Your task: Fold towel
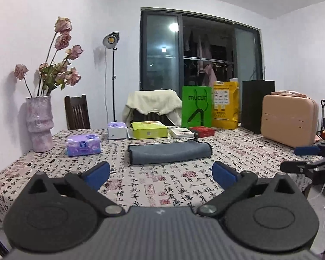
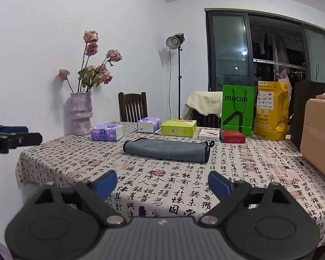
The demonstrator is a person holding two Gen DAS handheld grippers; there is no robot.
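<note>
A grey towel lies folded into a long narrow band on the calligraphy-print tablecloth, near the table's middle; it also shows in the right wrist view. My left gripper is open and empty, held back from the towel over the near part of the table. My right gripper is open and empty, also short of the towel. The right gripper shows at the right edge of the left wrist view, and the left gripper shows at the left edge of the right wrist view.
A vase of dried roses stands at the far left. Tissue packs, a yellow-green box, small boxes, a green bag, a yellow bag and a pink case line the far and right side. Chairs stand behind.
</note>
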